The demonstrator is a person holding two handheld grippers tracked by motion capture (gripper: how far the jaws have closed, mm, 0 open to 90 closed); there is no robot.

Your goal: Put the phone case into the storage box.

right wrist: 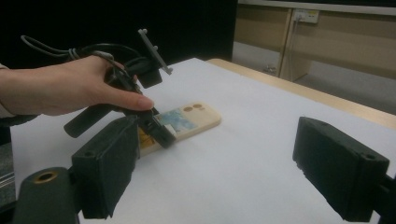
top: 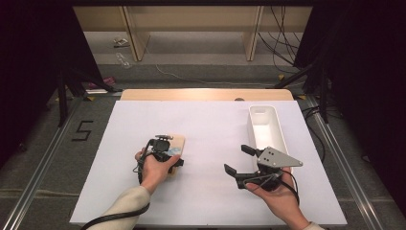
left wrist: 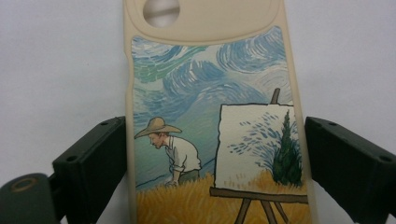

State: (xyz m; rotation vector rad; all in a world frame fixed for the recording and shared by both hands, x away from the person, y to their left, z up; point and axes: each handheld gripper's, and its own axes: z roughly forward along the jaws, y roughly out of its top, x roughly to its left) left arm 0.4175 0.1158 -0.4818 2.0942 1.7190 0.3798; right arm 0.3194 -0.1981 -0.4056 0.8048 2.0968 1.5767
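Note:
A cream phone case [left wrist: 210, 116] printed with a painting of a man in a straw hat and an easel lies flat on the white table [top: 210, 143]. It also shows as the phone case [top: 176, 142] and the phone case [right wrist: 191, 116]. My left gripper [top: 165, 151] is lowered over its near end, open. In the left gripper view its jaws straddle the case, one close against each long edge. My right gripper [top: 238, 159] hovers open at the right, holding nothing, and points left toward the case.
A long white bin [top: 277, 132] stands at the right of the table, just beyond my right gripper. The table's wooden far edge [top: 206, 94] and cables on the floor lie behind it.

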